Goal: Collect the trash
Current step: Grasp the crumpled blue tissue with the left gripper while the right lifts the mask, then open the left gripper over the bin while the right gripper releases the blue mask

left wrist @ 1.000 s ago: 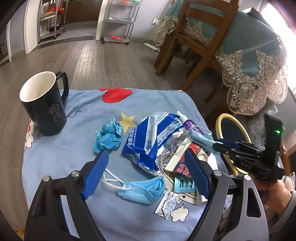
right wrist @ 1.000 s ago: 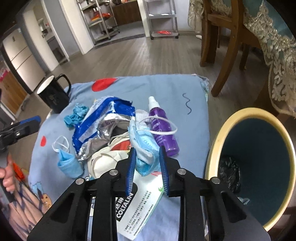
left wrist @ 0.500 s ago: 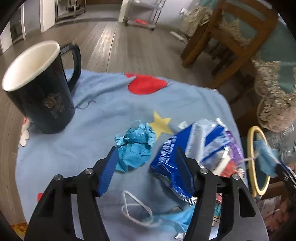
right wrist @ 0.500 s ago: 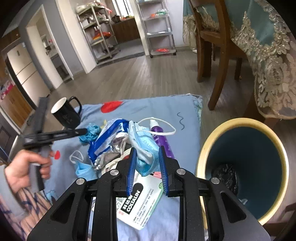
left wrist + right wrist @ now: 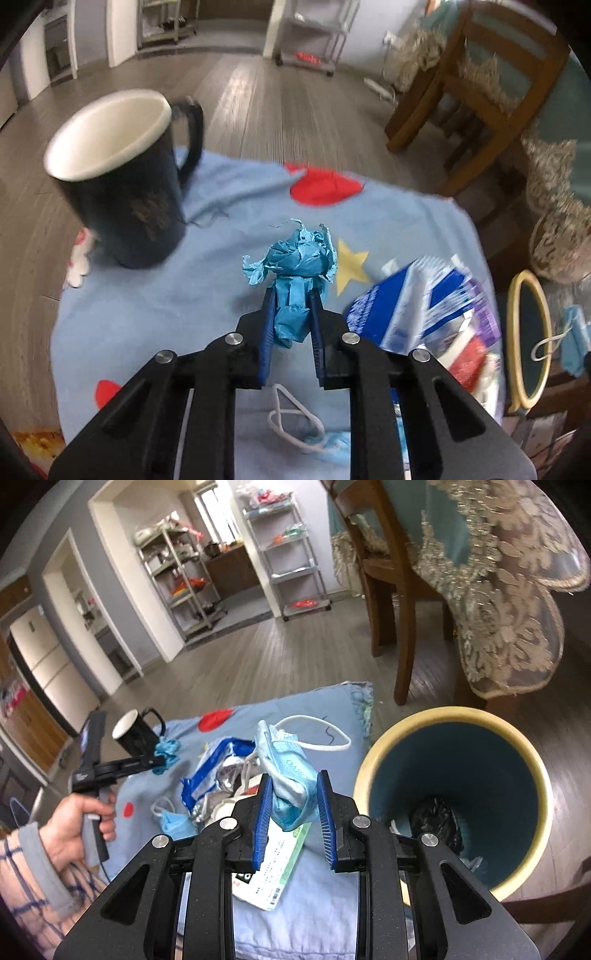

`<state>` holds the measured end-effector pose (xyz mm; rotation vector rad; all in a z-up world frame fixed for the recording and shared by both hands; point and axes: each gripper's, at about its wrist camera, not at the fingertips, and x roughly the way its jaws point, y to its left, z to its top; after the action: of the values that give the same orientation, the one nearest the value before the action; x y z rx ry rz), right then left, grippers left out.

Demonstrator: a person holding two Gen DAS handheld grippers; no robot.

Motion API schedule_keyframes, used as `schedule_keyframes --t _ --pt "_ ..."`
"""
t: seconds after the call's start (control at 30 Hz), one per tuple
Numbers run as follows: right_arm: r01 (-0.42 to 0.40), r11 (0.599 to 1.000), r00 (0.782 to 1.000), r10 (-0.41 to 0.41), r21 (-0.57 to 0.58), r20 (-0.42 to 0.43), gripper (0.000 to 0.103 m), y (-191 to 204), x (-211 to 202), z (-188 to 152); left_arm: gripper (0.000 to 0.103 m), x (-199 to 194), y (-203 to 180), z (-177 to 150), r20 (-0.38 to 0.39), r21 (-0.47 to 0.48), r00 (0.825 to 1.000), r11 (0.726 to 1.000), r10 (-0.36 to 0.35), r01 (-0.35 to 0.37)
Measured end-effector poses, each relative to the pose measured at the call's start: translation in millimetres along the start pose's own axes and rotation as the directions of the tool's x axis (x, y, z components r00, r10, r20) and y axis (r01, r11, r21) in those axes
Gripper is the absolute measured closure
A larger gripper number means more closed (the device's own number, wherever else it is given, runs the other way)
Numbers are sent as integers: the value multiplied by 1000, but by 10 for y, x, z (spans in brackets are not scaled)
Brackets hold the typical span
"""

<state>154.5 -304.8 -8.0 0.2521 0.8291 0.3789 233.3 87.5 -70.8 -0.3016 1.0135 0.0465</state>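
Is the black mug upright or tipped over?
Upright. The black mug stands on its base on the blue cloth, white-lined mouth facing up, handle at the side. Its bottom is hidden, so contents: cannot tell.

The black mug (image 5: pixel 122 177) stands tall at the far left corner of the blue cloth (image 5: pixel 155 302). Right of the mug the cloth is bare. Further right, a wrapper pile (image 5: pixel 417 306) blocks the way. Past it, the bin (image 5: pixel 458 794) mouth is open.

A black mug (image 5: pixel 122 184) with a white inside stands upright on the blue patterned cloth (image 5: pixel 155 295), near its far left corner. Beyond the cloth, a wooden chair (image 5: pixel 384 602) stands against a lace-trimmed tablecloth (image 5: pixel 498 602), with metal shelving racks (image 5: pixel 295 554) farther back.
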Motion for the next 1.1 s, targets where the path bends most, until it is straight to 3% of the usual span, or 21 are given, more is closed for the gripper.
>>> schedule_keyframes --t 0.23,0.47,0.83,1.1 --pt "-13 999 999 11 41 47 77 -126 -189 6 87 -730 -224 42 147 39 983 994 -109 105" --pt "-12 997 996 5 79 87 77 -282 -359 -2 87 -1062 -756 -43 192 159 953 966 -233 204" --pt "45 992 989 -62 122 134 77 -468 -601 -67 87 -979 -1602 -198 117 275 920 902 -374 332" --pt "101 979 975 -133 177 178 77 -650 -787 -126 87 -726 -2268 -443 -8 341 894 840 -447 423"
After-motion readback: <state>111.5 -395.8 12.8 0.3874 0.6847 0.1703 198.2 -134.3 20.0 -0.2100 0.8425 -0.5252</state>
